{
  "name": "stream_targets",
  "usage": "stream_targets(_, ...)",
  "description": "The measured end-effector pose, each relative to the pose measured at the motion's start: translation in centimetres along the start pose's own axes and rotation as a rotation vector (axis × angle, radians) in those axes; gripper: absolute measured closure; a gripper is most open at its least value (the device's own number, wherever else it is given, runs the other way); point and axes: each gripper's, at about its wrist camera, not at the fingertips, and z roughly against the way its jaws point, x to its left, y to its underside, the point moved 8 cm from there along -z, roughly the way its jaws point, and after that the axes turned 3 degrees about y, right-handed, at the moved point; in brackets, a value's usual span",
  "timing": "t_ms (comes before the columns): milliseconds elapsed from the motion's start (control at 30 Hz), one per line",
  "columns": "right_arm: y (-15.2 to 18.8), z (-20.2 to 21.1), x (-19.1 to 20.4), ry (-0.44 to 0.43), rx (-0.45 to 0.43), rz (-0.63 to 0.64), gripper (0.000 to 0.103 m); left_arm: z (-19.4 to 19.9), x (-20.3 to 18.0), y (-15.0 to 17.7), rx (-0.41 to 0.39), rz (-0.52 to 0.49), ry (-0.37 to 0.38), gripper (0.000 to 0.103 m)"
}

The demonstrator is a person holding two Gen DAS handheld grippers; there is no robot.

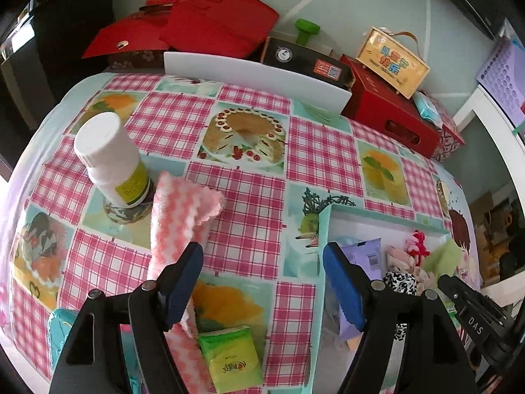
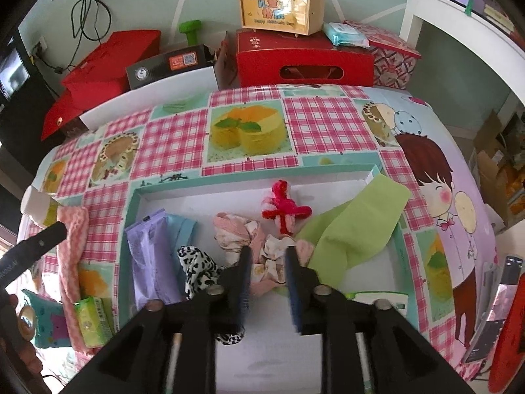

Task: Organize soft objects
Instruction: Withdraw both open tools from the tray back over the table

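Observation:
A teal-rimmed white box (image 2: 131,210) holds a purple packet (image 2: 147,256), a leopard-print cloth (image 2: 197,262), a pink floral cloth (image 2: 236,233), a red and white fuzzy piece (image 2: 285,207) and a green cloth (image 2: 354,226) that drapes over its right rim. My right gripper (image 2: 268,256) hangs over the floral cloth, jaws apart, with the cloth showing in the gap. My left gripper (image 1: 262,256) stands wide open above the tablecloth, just left of the box (image 1: 323,229). A pink and white wavy towel (image 1: 177,216) lies under its left finger. A green tissue pack (image 1: 229,358) lies beside the towel.
A white bottle (image 1: 111,157) stands on a tape roll left of the towel. A teal pouch (image 2: 49,325) lies at the near left. Red boxes (image 2: 305,62), a white board (image 1: 256,78) and a yellow carry box (image 2: 279,10) line the back edge. A phone (image 2: 508,272) lies far right.

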Motion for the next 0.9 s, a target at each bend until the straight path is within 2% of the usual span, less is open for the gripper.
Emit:
stream_targets(100, -0.2, 0.1, -0.1, 0.003, -0.011, -0.002, 0.045, 0.0, 0.3, -0.1, -0.008, 0.007, -0.01, 0.024)
stream_targets(133, -0.2, 0.1, -0.1, 0.004, -0.016, -0.005, 0.027, 0.0, 0.5, -0.2, -0.018, 0.014, -0.025, 0.011)
stream_targets(167, -0.3, 0.1, -0.1, 0.006, -0.019, -0.006, 0.01, 0.1, 0.7, -0.3, -0.03, 0.023, -0.037, 0.005)
stream_targets(233, -0.2, -0.1, -0.1, 0.015, -0.016, 0.004, 0.0, 0.2, 1.1, -0.4, -0.044, 0.034, -0.045, 0.002)
stream_targets(533, 0.2, -0.7, 0.3, 0.043, 0.008, 0.031, 0.0, -0.1, 1.6, -0.3, -0.034, 0.054, -0.043, 0.002)
stream_targets(900, 0.2, -0.7, 0.5, 0.036, 0.005, 0.036, 0.0, -0.2, 2.0, -0.3, -0.033, 0.059, -0.053, 0.001)
